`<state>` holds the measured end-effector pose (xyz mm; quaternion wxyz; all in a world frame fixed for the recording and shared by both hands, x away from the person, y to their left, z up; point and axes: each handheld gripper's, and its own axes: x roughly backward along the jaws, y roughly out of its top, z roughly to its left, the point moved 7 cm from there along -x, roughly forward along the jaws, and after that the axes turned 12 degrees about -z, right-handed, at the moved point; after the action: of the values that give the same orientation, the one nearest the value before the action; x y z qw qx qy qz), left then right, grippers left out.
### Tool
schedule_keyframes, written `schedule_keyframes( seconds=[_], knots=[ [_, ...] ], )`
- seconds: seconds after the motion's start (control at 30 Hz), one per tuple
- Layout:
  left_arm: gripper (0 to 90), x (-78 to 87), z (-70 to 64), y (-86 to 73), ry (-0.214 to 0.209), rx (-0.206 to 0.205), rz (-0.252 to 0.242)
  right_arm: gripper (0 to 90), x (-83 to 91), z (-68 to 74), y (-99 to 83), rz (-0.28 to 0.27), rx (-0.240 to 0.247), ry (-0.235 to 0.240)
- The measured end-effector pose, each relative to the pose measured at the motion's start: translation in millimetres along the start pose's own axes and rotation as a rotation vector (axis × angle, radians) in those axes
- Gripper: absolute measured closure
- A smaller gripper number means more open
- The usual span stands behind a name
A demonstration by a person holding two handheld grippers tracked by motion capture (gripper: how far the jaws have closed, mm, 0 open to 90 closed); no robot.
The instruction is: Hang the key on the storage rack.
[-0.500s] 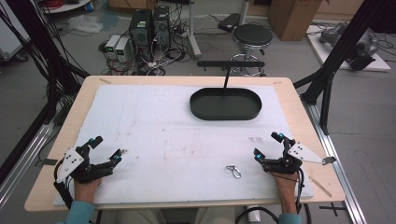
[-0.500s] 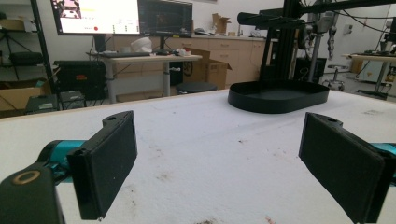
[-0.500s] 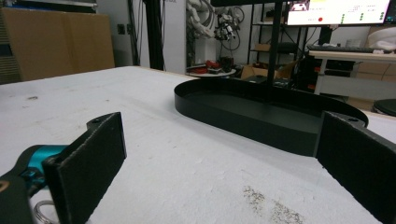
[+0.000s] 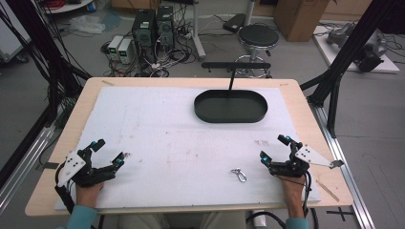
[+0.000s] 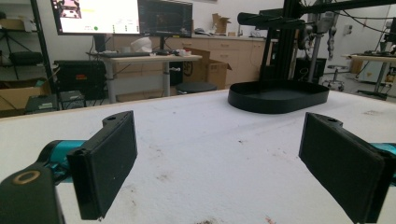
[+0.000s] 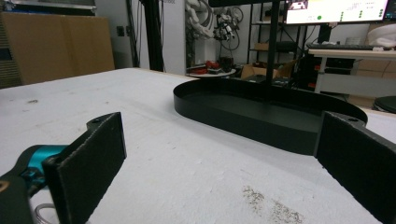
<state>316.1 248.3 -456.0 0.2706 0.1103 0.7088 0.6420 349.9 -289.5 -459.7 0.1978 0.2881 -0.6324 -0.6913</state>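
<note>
Metal clip (image 4: 238,175) on white table (image 4: 172,133), left gripper (image 4: 108,153) and right gripper (image 4: 274,149) wide apart, empty

the small metal clip (image 4: 238,175) on the white mat (image 4: 181,143) was too small in the high view to tell its exact shape. the person's forearms were cut off by the bottom edge there, and the left hand (image 4: 87,191) sat mostly hidden under the left gripper (image 4: 109,153). in the right gripper view the right-hand jaw ran off the edge and covered part of the black tray (image 6: 261,116). in the left gripper view both jaws were cut by the bottom edge.
</note>
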Motion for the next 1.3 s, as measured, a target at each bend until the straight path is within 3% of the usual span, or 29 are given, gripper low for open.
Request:
schedule_keyframes(
  seconds=[0.17,0.43,0.8,0.83,0.93,0.97,1.0,1.03,1.3],
  knots=[
    [11.8,0.3,0.6,0.0,0.0,0.004,0.001,1.6,-0.7,-3.9,0.6,0.006,-0.034,0.005],
    [11.8,0.3,0.3,0.0,-0.001,0.002,0.001,1.6,0.3,-6.2,12.1,0.017,-0.039,0.035],
    [11.8,0.3,0.2,0.0,-0.001,0.0,0.001,1.6,-2.8,4.5,33.4,0.114,0.011,0.182],
    [11.8,0.3,0.1,0.0,-0.002,0.0,0.001,1.6,-4.4,7.5,36.7,0.138,0.02,0.212],
    [11.8,0.3,0.1,0.0,-0.002,0.0,0.001,1.6,-6.4,10.4,39.5,0.169,0.025,0.239],
    [11.8,0.4,0.1,0.0,0.0,0.001,0.001,1.6,-9.1,13.5,42.4,0.19,0.032,0.271],
    [11.8,0.3,0.1,0.1,-0.002,0.0,0.001,1.6,-9.1,13.5,42.4,0.19,0.032,0.271],
    [11.8,0.3,0.1,0.1,-0.002,0.0,0.001,1.6,-11.7,17.7,44.6,0.213,0.033,0.306],
    [11.8,0.2,0.0,0.1,-0.001,-0.001,0.0,1.6,-20.4,33.0,47.8,0.321,0.089,0.394]
  ],
)
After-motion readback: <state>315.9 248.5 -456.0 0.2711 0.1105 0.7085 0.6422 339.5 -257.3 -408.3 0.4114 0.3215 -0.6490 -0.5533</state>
